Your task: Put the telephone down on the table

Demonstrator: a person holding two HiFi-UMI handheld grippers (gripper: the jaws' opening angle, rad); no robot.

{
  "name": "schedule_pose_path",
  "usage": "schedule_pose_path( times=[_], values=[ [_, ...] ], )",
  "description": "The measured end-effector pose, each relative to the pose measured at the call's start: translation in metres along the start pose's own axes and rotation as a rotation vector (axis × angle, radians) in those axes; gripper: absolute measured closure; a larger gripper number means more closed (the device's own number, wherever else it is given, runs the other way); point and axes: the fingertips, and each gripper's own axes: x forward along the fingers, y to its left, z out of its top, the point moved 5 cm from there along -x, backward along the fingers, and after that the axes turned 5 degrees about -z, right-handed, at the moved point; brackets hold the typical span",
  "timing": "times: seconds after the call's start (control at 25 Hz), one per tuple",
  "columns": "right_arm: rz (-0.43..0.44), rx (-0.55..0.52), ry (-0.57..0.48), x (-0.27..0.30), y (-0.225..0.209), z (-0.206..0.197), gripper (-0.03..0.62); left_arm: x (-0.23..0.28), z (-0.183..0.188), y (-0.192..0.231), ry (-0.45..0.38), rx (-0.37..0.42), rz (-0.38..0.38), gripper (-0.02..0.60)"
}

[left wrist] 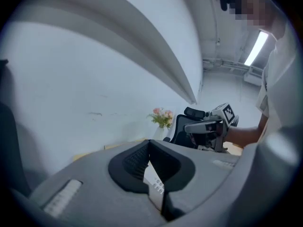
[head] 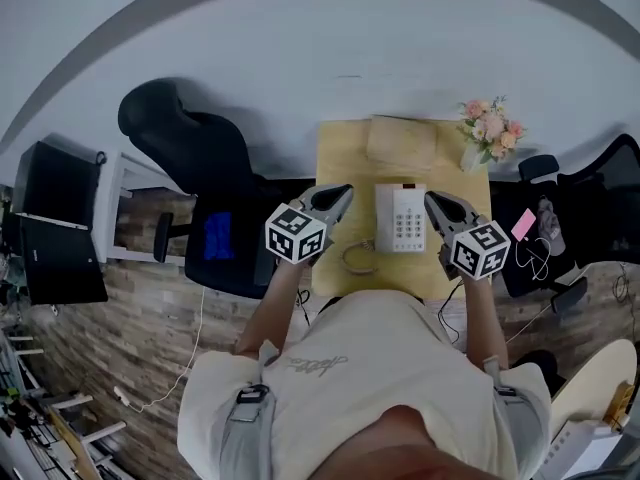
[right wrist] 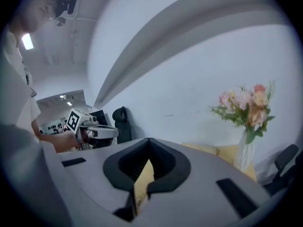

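Note:
The white telephone (head: 401, 218) lies on the small wooden table (head: 345, 148), keypad up, with its coiled cord (head: 358, 258) curled at the near left. My left gripper (head: 345, 190) is held in the air over the table's left edge, and my right gripper (head: 430, 198) over the phone's right side. Neither touches the phone. In the left gripper view the jaws (left wrist: 149, 145) meet with nothing between them, and a strip of the keypad (left wrist: 155, 186) shows below. The right gripper's jaws (right wrist: 149, 143) are also closed and empty, with bare table wood (right wrist: 142, 183) beneath.
A vase of pink flowers (head: 490, 133) stands at the table's far right corner, and a tan box (head: 402, 143) at its back edge. A black office chair (head: 190, 138) is to the left and another chair (head: 600, 198) with cables to the right. The white wall is close behind.

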Motion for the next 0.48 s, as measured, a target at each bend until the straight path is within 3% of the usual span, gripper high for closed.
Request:
schedule_pose_path(
  times=[0.2, 0.48],
  values=[
    [0.018, -0.117, -0.1, -0.009, 0.026, 0.047, 0.592, -0.019, 0.053, -0.021, -0.087, 0.141, 0.02, 0.565],
    [0.013, -0.236, -0.177, -0.018, 0.052, 0.091, 0.592, -0.035, 0.104, -0.041, -0.202, 0.241, 0.039, 0.565]
  ],
)
